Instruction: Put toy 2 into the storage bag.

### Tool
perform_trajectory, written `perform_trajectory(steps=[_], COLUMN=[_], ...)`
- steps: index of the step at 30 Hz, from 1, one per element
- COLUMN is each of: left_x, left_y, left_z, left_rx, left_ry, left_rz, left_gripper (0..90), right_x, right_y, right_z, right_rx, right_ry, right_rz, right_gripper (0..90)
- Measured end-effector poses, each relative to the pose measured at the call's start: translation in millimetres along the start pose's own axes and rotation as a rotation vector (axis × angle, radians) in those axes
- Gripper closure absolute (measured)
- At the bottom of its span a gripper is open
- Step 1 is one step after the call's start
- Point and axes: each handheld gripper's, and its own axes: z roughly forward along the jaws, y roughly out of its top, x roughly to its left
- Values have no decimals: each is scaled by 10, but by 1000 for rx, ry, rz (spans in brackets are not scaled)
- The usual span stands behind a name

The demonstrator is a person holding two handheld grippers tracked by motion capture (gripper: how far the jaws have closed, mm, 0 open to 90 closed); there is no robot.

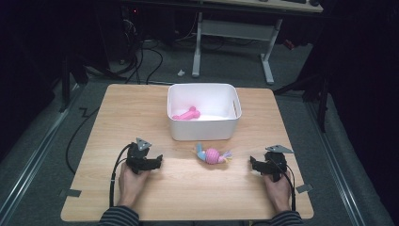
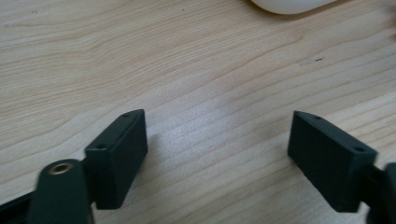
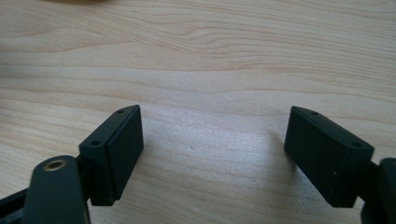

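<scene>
I had both grippers resting low over the wooden table (image 1: 117,197), and neither held anything. The left gripper (image 1: 157,162) stood with its jaws wide apart, only bare wood grain between them in the left gripper view; the right gripper (image 1: 253,165) was just as wide and just as empty in its own view.

By my reading the job was putting toys into the white bin (image 1: 204,129), and it was about half done. I counted two toys. One, a pink bone-shaped toy (image 1: 187,114), already lay inside the bin, ahead of both grippers and nearer the left one. The other, a small pink, blue and yellow plush toy (image 1: 212,156), lay on the table between the two grippers, just in front of the bin's near wall and touching neither jaw set.

What I judged was left: close one gripper on that plush toy, lift it over the rim and drop it in. One bin, two grippers, two toys, one outstanding.
</scene>
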Motion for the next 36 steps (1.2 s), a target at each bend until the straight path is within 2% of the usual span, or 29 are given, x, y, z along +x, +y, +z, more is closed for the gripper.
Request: perform_trajectory(steps=[1, 10, 13, 19, 29, 32, 36], left_x=[-1, -13, -15, -5, -6, -8, -8], left_y=[-1, -7, -7, -8, -7, -7, -7], left_z=[-1, -5, -4, -7, -7, -7, -7], left_rx=[0, -2, -4, -3, -2, -2, -2], left_ry=[1, 10, 10, 5, 5, 7, 7], left_rz=[-1, -8, -10, -13, -11, -9, -10], left_gripper=[175, 175, 175, 181, 181, 180, 181], right_x=[5, 1, -36, -57, 26, 76, 148], right_y=[4, 12, 43, 27, -29, -41, -42], right_z=[5, 17, -30, -109, -340, -374, -403], right_rx=[7, 15, 56, 86, 29, 7, 2], right_ry=[8, 6, 22, 52, 101, 130, 131], right_rz=[-7, -4, -14, -35, -37, -50, -83], right_gripper=[149, 122, 217, 234, 271, 312, 323])
